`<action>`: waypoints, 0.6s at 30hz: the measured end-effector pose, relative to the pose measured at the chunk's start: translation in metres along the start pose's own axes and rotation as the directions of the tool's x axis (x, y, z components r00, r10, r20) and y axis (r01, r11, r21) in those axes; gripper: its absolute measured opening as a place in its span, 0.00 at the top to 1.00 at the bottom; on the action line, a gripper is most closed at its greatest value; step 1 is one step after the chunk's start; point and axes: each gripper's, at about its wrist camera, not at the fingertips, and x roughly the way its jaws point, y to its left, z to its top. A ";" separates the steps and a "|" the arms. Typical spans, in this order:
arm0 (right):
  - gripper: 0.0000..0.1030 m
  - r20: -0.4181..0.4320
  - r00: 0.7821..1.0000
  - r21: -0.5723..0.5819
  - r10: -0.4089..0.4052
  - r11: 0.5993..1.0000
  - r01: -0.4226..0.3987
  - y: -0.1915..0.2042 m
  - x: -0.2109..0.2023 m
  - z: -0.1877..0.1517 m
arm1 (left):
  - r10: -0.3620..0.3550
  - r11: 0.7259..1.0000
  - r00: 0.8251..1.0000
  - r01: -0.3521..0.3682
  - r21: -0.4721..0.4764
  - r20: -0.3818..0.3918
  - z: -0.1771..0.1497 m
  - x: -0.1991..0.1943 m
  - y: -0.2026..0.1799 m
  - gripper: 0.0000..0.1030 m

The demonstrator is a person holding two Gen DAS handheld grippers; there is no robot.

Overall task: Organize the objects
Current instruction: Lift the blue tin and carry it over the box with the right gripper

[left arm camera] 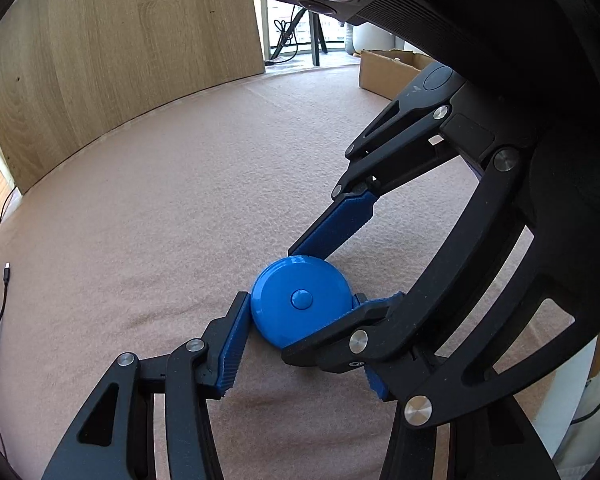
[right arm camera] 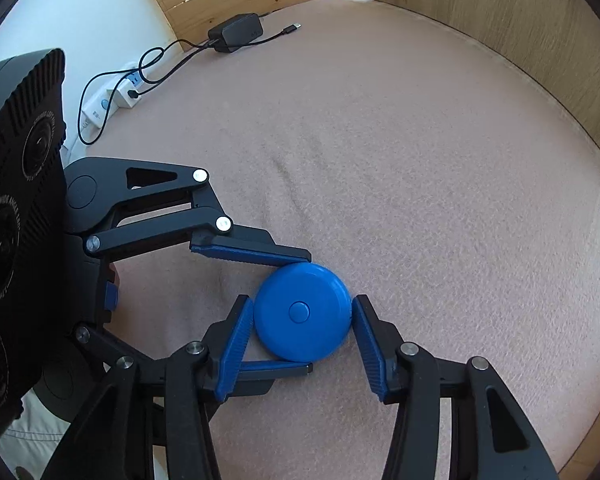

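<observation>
One blue round tape measure (right arm camera: pixel 302 312) lying on pink blanket (right arm camera: pixel 419 160). Two tools closing around it: left tool (right arm camera: pixel 278 316), right tool (right arm camera: pixel 302 344). One black charger (right arm camera: pixel 236 33), one white power strip (right arm camera: pixel 112 100), one cardboard box (left arm camera: pixel 391 72) sitting nearby.

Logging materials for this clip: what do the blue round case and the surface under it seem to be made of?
Blue round case: likely hard moulded plastic with a semi-gloss finish; soft highlights run along its smooth rim and centre button. Surface: looks like a pinkish-beige felt or fleece cloth, matte, with a fuzzy nap and shallow creases; what lies under it cannot be seen.
</observation>
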 end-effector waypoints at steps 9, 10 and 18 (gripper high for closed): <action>0.55 -0.017 1.000 -0.027 -0.014 1.000 0.013 -0.001 -0.009 -0.005 | 0.004 1.000 1.000 -0.004 0.006 0.008 0.002 -0.007 -0.004 0.48; 0.55 -0.013 1.000 -0.026 -0.015 1.000 0.015 -0.001 -0.012 -0.006 | 0.006 1.000 1.000 -0.007 0.008 0.009 0.004 -0.009 -0.004 0.48; 0.55 0.041 0.998 -0.020 -0.043 0.999 0.044 0.004 -0.031 0.014 | 0.036 0.998 0.998 -0.038 0.048 0.048 0.029 -0.031 -0.011 0.48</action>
